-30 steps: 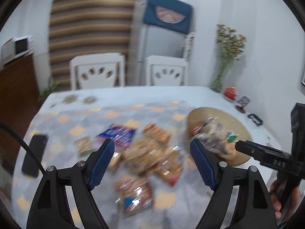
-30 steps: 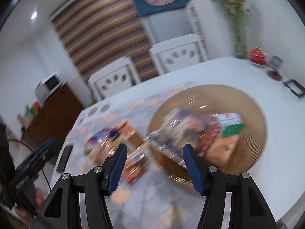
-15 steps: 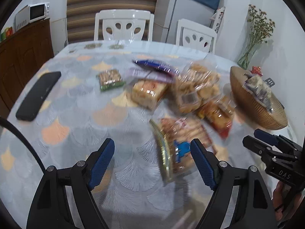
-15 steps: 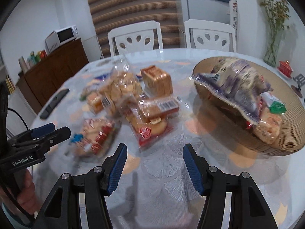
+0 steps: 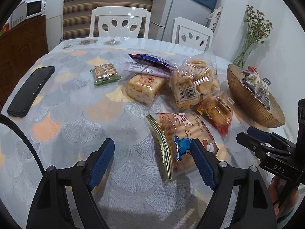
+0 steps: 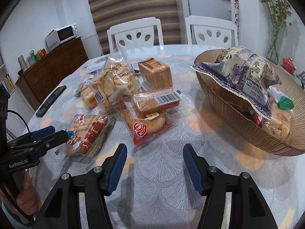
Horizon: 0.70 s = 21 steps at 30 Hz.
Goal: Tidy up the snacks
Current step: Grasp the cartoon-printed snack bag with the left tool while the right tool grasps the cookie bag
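Left gripper [image 5: 152, 159] spread wide, nothing pinched, cartoon biscuit bag [image 5: 178, 139] lying just ahead, right gripper [image 6: 154, 165] spread over bare tablecloth [image 6: 167, 187], black phone [image 5: 30, 90] left aside, basket [image 6: 247, 131] filled nearby

Ahead of the left tool [image 5: 152, 159], the tabletop [image 5: 76, 103] wears a matt woven cloth with a fan pattern. The cartoon biscuit bag [image 5: 179, 139] at its right finger is glossy printed plastic with a gold foil edge. Beyond it, the clear cracker bag [image 5: 192, 82] is crinkled, shiny film. Right of the right tool [image 6: 154, 165], the basket [image 6: 238, 124] looks like ribbed, matt woven fibre. Both tools' fingers [image 6: 192, 168] carry blue, rough-textured pads on matt black plastic. The phone [image 5: 30, 91] is smooth, glossy black.
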Motion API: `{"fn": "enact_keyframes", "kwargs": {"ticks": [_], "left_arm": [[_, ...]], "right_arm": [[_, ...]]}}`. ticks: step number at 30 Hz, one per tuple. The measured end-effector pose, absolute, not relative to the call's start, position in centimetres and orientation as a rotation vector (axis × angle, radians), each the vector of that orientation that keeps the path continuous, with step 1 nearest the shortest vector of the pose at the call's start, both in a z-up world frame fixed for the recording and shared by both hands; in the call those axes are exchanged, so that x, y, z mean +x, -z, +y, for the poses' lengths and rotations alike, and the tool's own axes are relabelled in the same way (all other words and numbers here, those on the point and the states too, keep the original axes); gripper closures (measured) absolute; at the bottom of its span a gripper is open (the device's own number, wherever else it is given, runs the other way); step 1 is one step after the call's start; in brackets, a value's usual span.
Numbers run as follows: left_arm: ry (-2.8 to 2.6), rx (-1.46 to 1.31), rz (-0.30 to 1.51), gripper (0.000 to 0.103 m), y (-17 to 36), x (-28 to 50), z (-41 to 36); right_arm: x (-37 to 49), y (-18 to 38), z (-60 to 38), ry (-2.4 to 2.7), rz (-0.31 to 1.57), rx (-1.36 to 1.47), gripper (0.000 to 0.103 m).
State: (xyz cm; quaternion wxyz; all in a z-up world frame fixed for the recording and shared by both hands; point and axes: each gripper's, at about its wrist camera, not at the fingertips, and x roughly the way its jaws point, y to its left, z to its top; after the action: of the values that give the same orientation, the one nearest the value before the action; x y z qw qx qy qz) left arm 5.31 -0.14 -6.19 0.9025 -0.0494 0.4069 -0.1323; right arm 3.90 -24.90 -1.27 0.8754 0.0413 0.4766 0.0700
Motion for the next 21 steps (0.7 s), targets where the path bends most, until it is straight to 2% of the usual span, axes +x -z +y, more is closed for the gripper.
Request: {"fn": "enact_keyframes", "kwargs": {"ticks": [5, 11, 13, 15, 21], "left_arm": [[0.32, -0.093, 0.839, 0.022, 5.3, 5.1, -1.1], [0.419, -0.1, 0.859, 0.022, 4.5, 5.6, -3.7], [0.411, -0.059, 0.871, 0.022, 4.9, 6.1, -4.8], [0.41, -0.04, 0.881, 0.022, 5.4, 6.4, -5.4], [0.384, -0.002, 0.86, 0.023, 6.1, 6.4, -5.9]], "right_arm": [[4.1, 0.5, -24.8, -0.156, 0.997, 0.088, 0.044], [5.8, -3.4, -24.9, -0.205, 0.921, 0.103, 0.044], [7.1, -4.5, -24.8, -0.231, 0.904, 0.118, 0.039], [8.7, -5.0, -24.4, -0.267, 0.898, 0.129, 0.027], [12.5, -3.5, -22.3, -0.331, 0.943, 0.103, 0.027]]}}
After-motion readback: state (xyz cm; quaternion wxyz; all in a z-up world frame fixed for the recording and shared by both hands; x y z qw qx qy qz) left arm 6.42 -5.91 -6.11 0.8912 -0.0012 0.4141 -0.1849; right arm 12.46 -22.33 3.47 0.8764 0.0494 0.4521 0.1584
